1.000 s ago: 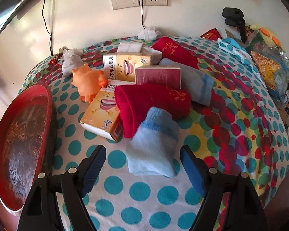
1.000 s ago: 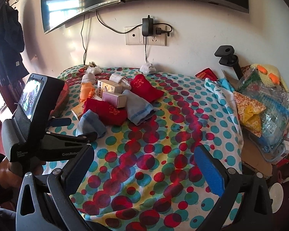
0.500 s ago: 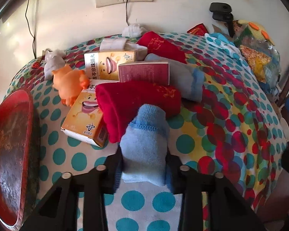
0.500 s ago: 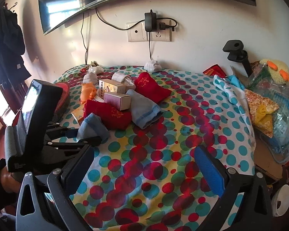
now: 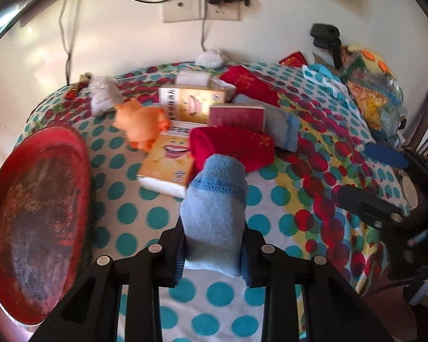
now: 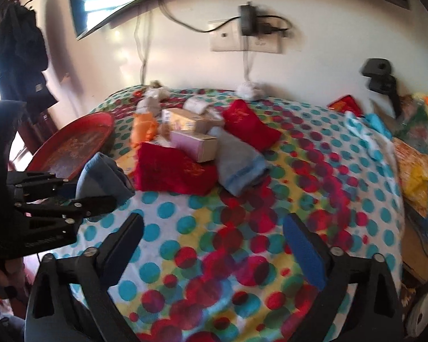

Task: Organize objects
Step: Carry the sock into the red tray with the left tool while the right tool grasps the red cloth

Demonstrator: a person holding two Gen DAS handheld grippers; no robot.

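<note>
Blue sock [image 5: 214,216] pinched in left tool [image 5: 214,252], right tool [image 6: 214,236] closing, nothing between.

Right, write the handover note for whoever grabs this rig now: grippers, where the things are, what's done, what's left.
Left gripper: shut on the light blue sock, at the near edge of the pile.
Right gripper: jaws closing, nothing between them, over bare polka-dot cloth.
Pile at the table's middle: red sock, grey-blue sock, second red sock, three boxes, orange toy.
Red tray: at the left edge, nothing in it.
Done: one sock gripped.
Left: place it, probably in the tray, then sort the rest.
</note>
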